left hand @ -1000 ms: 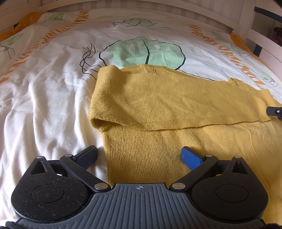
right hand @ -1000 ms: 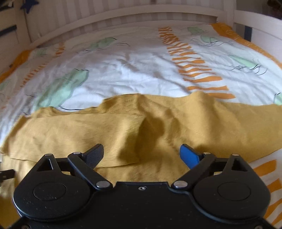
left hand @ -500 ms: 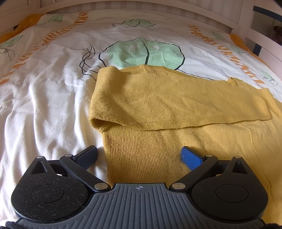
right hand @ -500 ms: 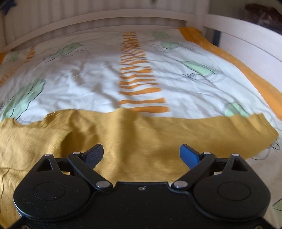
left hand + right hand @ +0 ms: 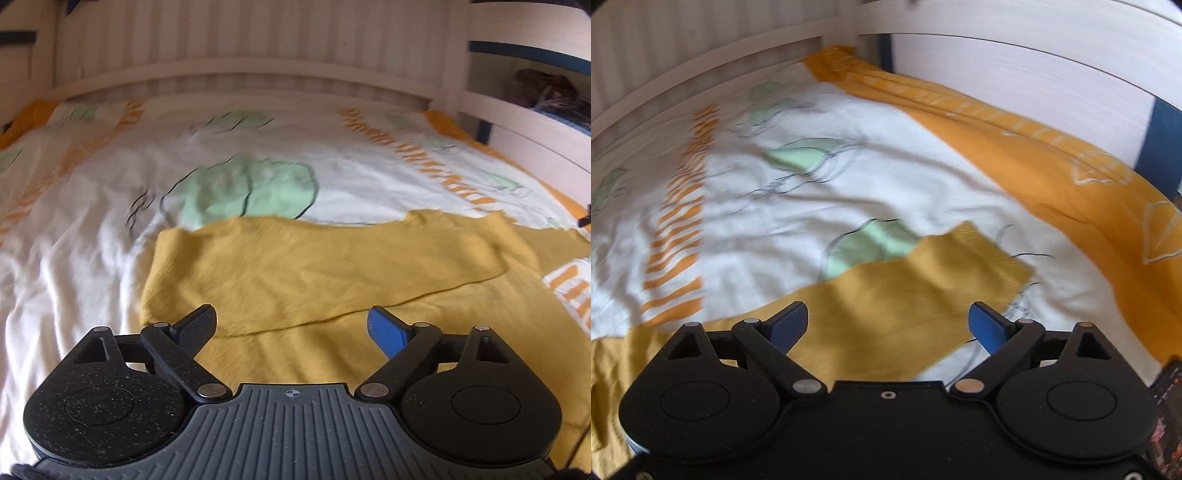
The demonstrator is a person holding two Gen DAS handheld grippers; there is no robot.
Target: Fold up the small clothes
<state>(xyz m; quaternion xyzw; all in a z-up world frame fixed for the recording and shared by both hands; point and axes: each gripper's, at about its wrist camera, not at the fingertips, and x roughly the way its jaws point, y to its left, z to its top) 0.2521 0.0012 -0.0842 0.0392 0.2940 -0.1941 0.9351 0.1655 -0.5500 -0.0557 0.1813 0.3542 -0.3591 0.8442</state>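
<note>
Ahead of left gripper [image 5: 291,325]: mustard-yellow knitted sweater [image 5: 332,280] lay on white leaf-print bedcover [image 5: 92,258], one sleeve folded across | right gripper [image 5: 888,326] above outstretched sleeve [image 5: 923,291] | both jaws spread, empty | step judged: second sleeve fold; next needs cuff pinch.

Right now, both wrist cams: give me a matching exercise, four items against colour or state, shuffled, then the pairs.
Column 1:
1. yellow sweater
2. left gripper
3. bedsheet border
4. leaf print

Column 2:
A. pale green, dark outline
B. orange
C. open, holding nothing
D. one sleeve folded across its body

Pairs: 1-D, 2-C, 3-B, 4-A
</note>
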